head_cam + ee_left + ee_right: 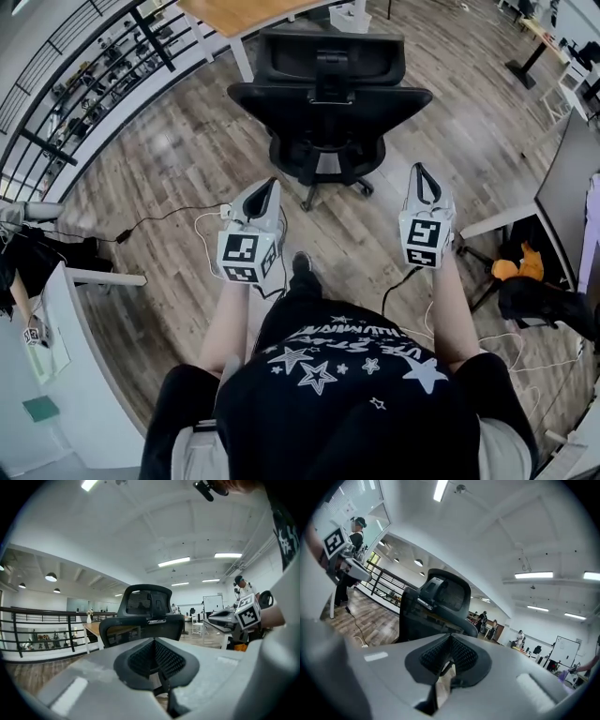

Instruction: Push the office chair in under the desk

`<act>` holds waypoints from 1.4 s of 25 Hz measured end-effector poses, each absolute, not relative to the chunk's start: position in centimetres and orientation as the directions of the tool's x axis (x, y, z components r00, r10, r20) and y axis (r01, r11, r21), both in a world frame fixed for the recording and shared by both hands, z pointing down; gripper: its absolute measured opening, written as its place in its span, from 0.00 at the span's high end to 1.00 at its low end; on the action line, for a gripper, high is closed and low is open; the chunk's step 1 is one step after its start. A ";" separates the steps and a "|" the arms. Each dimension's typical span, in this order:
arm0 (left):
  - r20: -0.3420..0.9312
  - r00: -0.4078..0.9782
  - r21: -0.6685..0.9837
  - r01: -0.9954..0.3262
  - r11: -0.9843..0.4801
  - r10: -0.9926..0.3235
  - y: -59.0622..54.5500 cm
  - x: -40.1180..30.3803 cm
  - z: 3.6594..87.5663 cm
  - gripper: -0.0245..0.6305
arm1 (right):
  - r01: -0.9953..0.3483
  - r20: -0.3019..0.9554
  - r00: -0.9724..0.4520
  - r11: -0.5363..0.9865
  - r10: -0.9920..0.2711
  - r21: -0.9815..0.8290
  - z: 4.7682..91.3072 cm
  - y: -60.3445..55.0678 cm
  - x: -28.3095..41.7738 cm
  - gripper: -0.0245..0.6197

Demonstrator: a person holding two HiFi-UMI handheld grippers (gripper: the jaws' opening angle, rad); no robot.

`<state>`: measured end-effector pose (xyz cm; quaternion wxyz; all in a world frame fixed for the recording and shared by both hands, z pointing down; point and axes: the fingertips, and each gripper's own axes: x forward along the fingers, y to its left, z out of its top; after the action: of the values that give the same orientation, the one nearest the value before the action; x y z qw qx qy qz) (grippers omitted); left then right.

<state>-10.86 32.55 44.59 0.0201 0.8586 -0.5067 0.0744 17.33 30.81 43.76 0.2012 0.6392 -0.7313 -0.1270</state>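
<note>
Holding my left claw [271, 185] and right claw [419, 170] out nearly level in front of me, I have both pressed fully together, jaw against jaw, with nothing pinched in either. Neither touches anything: each hangs in the air, apart from the chair [328, 103], one towards either side of its back. The chair stands on the wood floor [169, 178] straight ahead, between me and the desk [239, 13]. Its back is turned to me and its seat faces the desk, so it points away from me. The back stands upright and tall with the headrest on top, and that is its long line; in both gripper views it rises just beyond my closed jaws. Its star base rests on the floor below the seat. Whether the seat's front is already under the desk's edge I cannot tell
</note>
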 end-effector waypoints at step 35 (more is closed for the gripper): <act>0.158 0.484 -0.545 -0.684 -0.485 -0.861 12.8 -14.1 42.9 0.36 | -0.821 0.213 0.100 0.040 -0.972 0.569 42.8 14.0 16.4 0.36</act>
<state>-14.13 12.81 42.91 -0.2097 0.8355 -0.4621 0.2108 16.37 14.05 42.79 0.2942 0.6809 -0.6584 -0.1278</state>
